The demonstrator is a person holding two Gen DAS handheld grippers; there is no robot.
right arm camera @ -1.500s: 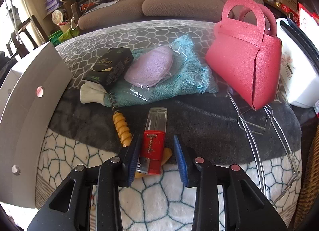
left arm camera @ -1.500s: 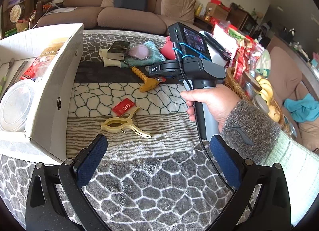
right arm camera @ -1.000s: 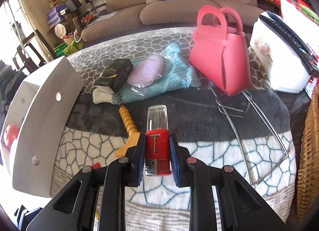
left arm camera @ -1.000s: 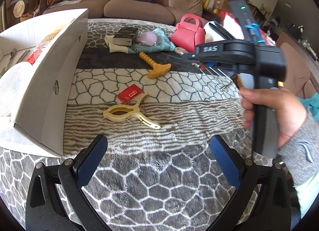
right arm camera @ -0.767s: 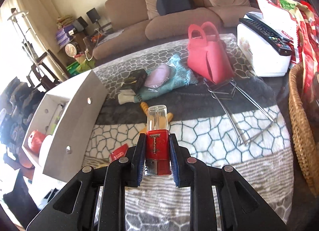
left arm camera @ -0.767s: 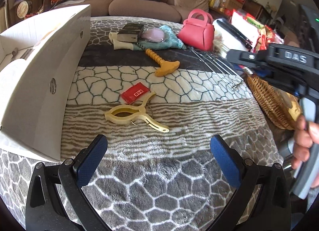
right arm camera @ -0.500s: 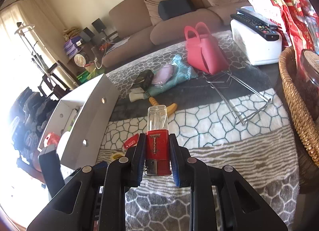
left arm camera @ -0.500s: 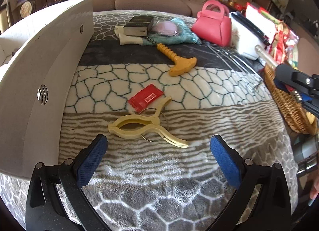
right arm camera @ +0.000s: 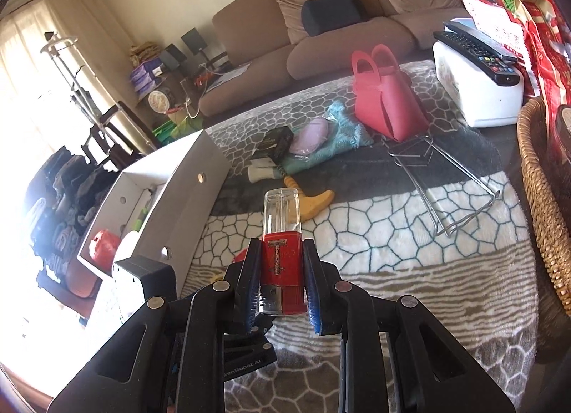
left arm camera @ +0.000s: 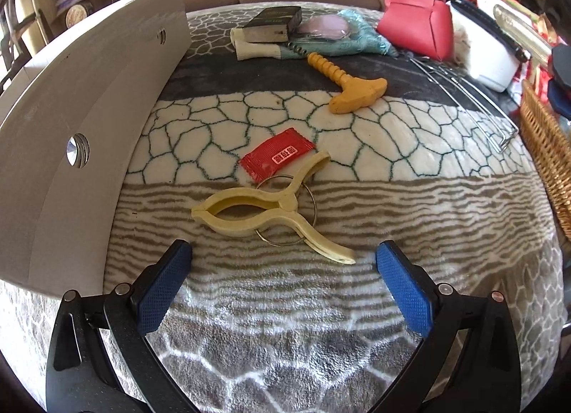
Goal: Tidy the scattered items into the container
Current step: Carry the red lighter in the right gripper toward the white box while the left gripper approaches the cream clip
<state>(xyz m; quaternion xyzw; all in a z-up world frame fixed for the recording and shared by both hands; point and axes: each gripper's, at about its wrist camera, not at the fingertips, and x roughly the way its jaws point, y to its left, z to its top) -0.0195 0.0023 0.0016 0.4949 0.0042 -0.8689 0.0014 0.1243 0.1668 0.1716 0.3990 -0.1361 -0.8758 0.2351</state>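
My right gripper (right arm camera: pixel 281 283) is shut on a red and clear lighter (right arm camera: pixel 282 234) and holds it high above the patterned blanket (right arm camera: pixel 410 270). The white box (right arm camera: pixel 167 199) stands to the left, open side up; it also shows in the left wrist view (left arm camera: pixel 89 110). My left gripper (left arm camera: pixel 282 270) is open and empty, low over the blanket, just short of a cream clothes peg (left arm camera: pixel 264 213). A red sachet (left arm camera: pixel 278 158) lies behind the peg and a yellow T-handle corkscrew (left arm camera: pixel 346 81) farther back.
At the back lie a black box (left arm camera: pixel 274 22), a teal cloth (left arm camera: pixel 349 35) with a pink pad, a pink handbag (left arm camera: pixel 417 24) and a wire rack (left arm camera: pixel 464 95). A white appliance (right arm camera: pixel 478 88) and wicker basket (right arm camera: pixel 542 199) stand right. The left tool's body (right arm camera: pixel 142 284) is below my right gripper.
My right gripper closed on the lighter, lifted it off the blanket and pulled back and up. My left gripper moved forward and lower, closer to the clothes peg, still open.
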